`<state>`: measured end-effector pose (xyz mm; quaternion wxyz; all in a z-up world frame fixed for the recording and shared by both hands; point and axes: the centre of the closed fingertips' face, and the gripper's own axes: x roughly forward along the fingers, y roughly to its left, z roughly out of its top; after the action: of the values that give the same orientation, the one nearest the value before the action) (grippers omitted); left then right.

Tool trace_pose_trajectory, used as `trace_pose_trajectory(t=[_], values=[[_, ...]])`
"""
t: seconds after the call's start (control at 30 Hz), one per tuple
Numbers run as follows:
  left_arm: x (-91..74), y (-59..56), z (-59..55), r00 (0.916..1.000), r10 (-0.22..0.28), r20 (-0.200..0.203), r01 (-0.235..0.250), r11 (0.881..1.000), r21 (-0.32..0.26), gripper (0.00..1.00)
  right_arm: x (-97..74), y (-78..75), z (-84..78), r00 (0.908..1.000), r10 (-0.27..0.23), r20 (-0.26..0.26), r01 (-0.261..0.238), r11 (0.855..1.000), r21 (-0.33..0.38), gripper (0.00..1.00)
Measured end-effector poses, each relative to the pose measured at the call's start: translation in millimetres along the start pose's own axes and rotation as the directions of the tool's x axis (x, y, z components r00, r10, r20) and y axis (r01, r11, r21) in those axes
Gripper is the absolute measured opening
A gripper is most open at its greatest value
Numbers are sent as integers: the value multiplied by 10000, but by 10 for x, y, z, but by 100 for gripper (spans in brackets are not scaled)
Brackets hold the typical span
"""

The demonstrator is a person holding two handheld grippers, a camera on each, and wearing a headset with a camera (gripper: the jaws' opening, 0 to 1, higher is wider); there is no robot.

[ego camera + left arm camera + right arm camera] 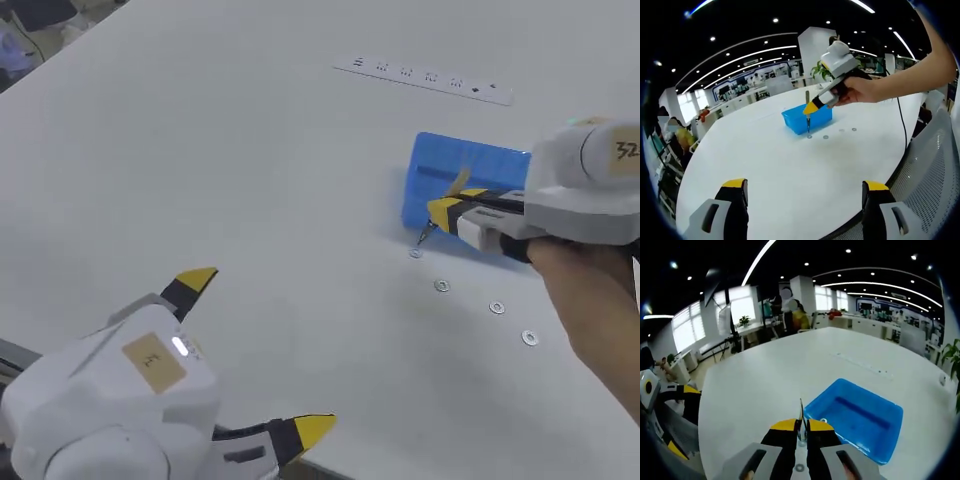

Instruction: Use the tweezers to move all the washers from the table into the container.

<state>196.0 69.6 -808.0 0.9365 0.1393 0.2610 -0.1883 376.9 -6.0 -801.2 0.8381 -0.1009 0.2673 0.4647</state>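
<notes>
Washers (442, 286) beside blue container (480, 160)

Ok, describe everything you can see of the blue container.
The container is a shallow rectangular blue tray, plastic-looking, open-topped, with rounded corners and a darker band across its floor. It sits flat on the white table. The right gripper hangs by its near corner. Washers lie on the table beside it, apart from it.

The white desk (200, 150) carries a blue container (470, 165), a row of washers (442, 286) just beside it, and a power strip (425, 78) farther off.
</notes>
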Motion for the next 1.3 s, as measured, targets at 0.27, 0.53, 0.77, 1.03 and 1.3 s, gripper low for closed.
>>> trace_pose_trajectory(t=[0.27,0.53,0.77,1.03,1.3], values=[[-1,16,-11,10000,65,-59,-65,10000,-26,96,31,12,-55,9997,23,-225,-26,9999,-146,3],[1,33,-18,9997,179,-141,-178,9998,56,95,61,5,-93,9995,13,-307,-18,9998,-173,3],[4,23,-8,9999,114,-72,-114,9999,-36,97,77,1,-109,9993,-16,-370,7,9997,-258,3],[6,30,-22,9998,146,-113,-146,9999,0,97,91,-3,-134,9991,-42,-422,28,9994,-335,3],[5,38,-28,9997,180,-138,-180,9998,36,96,112,-15,-121,9991,-280,-304,251,9955,-917,2]])
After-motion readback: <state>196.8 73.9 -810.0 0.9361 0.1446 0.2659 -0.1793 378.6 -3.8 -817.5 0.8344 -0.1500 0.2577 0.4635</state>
